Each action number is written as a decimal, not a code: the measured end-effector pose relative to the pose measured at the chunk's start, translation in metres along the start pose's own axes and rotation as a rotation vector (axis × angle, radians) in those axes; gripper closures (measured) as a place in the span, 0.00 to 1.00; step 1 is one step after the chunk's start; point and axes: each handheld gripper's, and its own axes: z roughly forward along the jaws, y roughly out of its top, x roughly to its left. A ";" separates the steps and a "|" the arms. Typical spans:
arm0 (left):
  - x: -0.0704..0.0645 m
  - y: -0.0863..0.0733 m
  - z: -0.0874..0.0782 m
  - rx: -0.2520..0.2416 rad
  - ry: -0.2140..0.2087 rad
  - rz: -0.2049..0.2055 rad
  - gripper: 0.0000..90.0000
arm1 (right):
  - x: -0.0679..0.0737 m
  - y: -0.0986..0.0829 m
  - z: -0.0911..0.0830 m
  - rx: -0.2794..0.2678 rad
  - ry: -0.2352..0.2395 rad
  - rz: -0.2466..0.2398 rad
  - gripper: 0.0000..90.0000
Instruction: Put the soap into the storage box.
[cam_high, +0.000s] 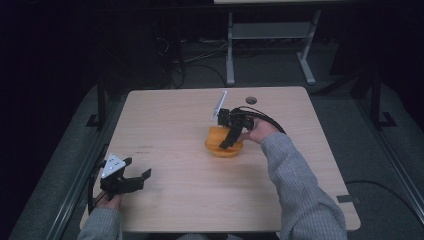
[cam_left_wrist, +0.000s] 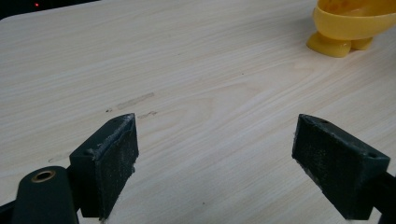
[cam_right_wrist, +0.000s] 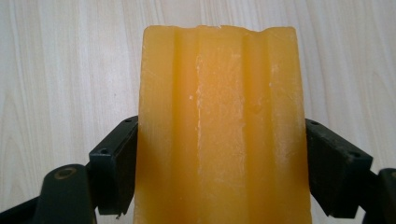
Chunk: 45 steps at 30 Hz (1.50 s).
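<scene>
The right gripper has its jaws clamped on a ribbed orange-yellow waxy block above the yellow footed plastic bowl mid-worktop; its slick sides could slip out. The left gripper idles, jaws apart

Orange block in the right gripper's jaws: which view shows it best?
The right gripper view: the orange block sits close up between the jaws of the right gripper, its lengthwise ridges plain. The high view shows something orange under that gripper, small and partly covered; whether block or dish is unclear. The left gripper view shows a yellow footed dish.
</scene>
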 end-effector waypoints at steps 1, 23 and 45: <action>0.000 0.000 0.000 -0.003 0.000 -0.001 0.15 | -0.001 0.000 0.002 0.002 0.008 0.001 0.23; 0.000 0.000 0.000 0.003 0.002 0.002 0.15 | -0.001 -0.006 0.019 0.023 0.012 0.010 0.23; 0.000 0.001 -0.001 0.000 0.004 0.000 0.15 | 0.000 -0.005 0.013 0.000 -0.005 0.042 0.17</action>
